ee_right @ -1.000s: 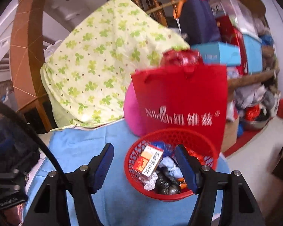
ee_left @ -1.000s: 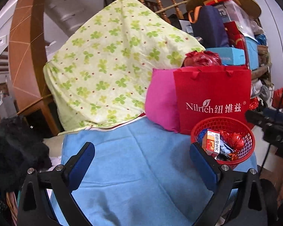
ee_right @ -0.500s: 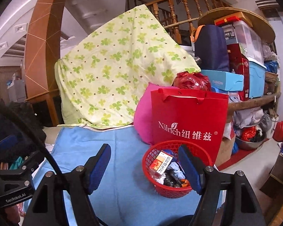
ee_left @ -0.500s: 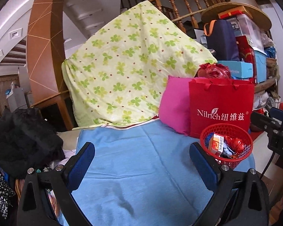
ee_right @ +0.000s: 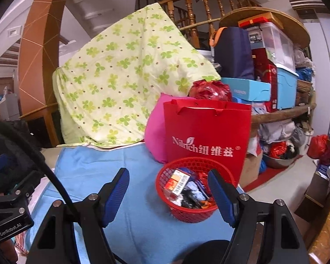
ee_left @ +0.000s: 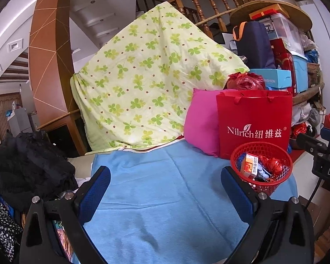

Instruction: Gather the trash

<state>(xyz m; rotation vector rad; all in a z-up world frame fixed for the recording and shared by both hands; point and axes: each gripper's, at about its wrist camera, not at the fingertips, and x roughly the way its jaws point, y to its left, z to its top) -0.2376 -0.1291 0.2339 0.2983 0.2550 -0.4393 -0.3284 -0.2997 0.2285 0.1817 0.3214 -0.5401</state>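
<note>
Basket on cloth, before bag; trash in basket.

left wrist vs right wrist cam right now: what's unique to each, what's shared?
Left wrist only: the heap of black lacy fabric at left, and the right hand's black tool body at the right edge.

Right wrist only: the round steel bowl on the floor, the red plastic sack beside it, and the left hand's black tool body.

Both: the red mesh plastic basket of trash on the light blue cloth, the red paper gift bag, the pink cushion and the green clover-print quilt.
</note>
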